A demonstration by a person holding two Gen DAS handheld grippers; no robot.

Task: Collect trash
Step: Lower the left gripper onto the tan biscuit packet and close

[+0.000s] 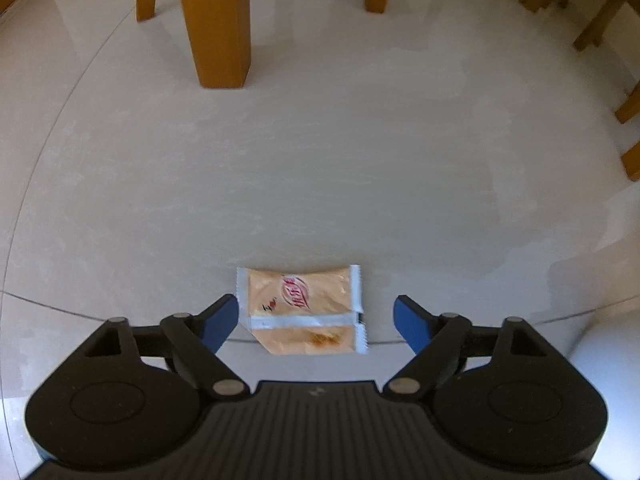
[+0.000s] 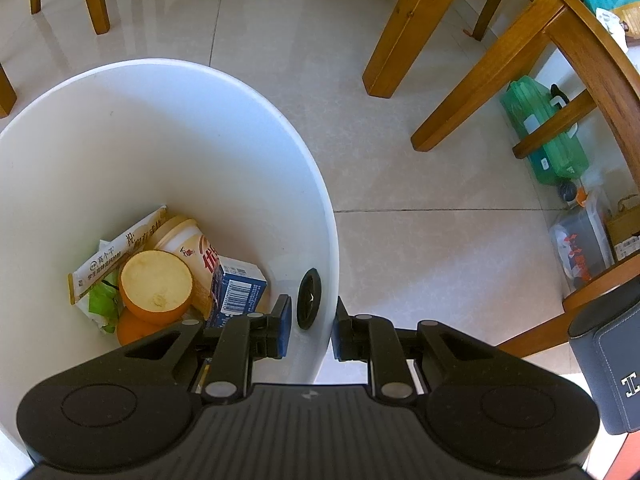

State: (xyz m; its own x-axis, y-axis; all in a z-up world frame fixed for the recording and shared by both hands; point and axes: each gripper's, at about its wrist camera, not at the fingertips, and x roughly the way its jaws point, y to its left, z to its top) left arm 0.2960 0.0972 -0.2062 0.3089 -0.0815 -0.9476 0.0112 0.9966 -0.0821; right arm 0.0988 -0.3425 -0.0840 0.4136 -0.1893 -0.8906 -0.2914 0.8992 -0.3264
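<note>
A crumpled orange-and-white snack wrapper [image 1: 304, 308] lies flat on the pale tiled floor. My left gripper [image 1: 316, 318] points down over it, open, with one blue pad [image 1: 222, 322] at the wrapper's left edge and the other [image 1: 408, 326] clear of its right edge. My right gripper [image 2: 312, 326] is shut on the wall of a white trash bin [image 2: 256, 152], one finger inside and one outside. In the bin lie a cut orange half [image 2: 156, 284], a yoghurt cup [image 2: 188, 240], a blue carton [image 2: 238, 292] and a long wrapper [image 2: 120, 248].
Wooden table and chair legs [image 1: 216, 24] stand beyond the wrapper, with more legs [image 2: 416, 20] to the right of the bin. A green case [image 2: 548, 136], plastic bags [image 2: 580, 248] and a dark grey box [image 2: 612, 364] crowd the right side.
</note>
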